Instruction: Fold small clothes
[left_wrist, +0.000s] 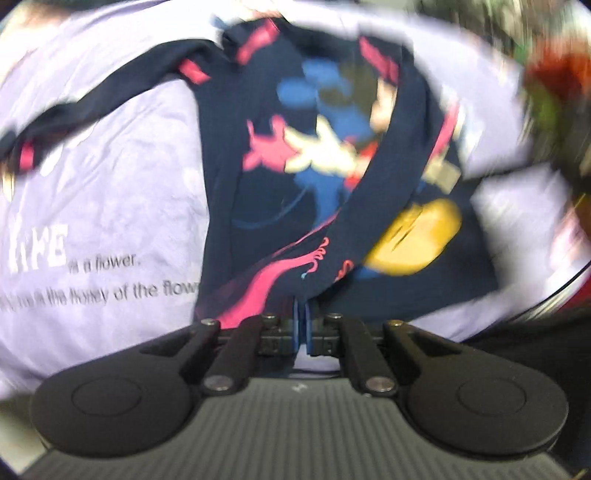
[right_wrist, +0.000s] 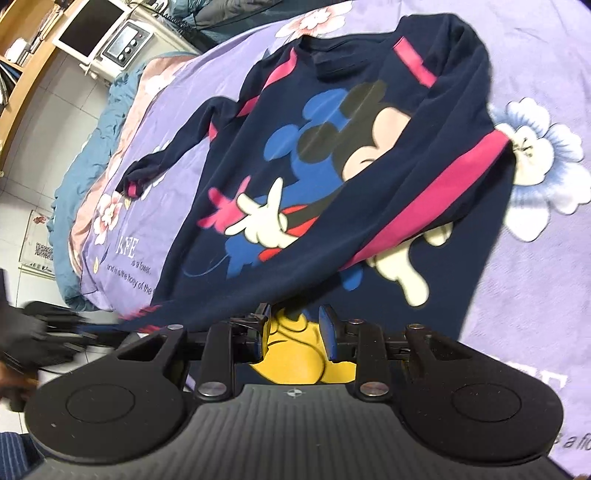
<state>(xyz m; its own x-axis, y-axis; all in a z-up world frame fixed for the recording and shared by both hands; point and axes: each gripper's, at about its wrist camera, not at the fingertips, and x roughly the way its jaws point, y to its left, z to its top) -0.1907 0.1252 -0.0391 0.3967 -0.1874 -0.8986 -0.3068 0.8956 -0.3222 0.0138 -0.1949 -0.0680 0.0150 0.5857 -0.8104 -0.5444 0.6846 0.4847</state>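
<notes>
A small navy long-sleeved shirt (right_wrist: 295, 192) with a cartoon mouse print and pink stripes lies front up on the purple bedspread (right_wrist: 535, 258). Its right sleeve (right_wrist: 424, 206) is folded across the body; the left sleeve (right_wrist: 173, 147) lies stretched out to the side. My left gripper (left_wrist: 303, 314) is shut on the shirt's hem (left_wrist: 295, 280); the view is blurred by motion. It also shows blurred at the left of the right wrist view (right_wrist: 55, 332). My right gripper (right_wrist: 295, 328) is open over the hem near the yellow shoe print (right_wrist: 295, 354), holding nothing.
The bedspread has white flowers (right_wrist: 535, 155) and printed words (left_wrist: 110, 291). A blue quilt (right_wrist: 85, 140) hangs off the bed's left edge over a tiled floor (right_wrist: 48, 122). A white cabinet with a monitor (right_wrist: 96, 33) stands beyond.
</notes>
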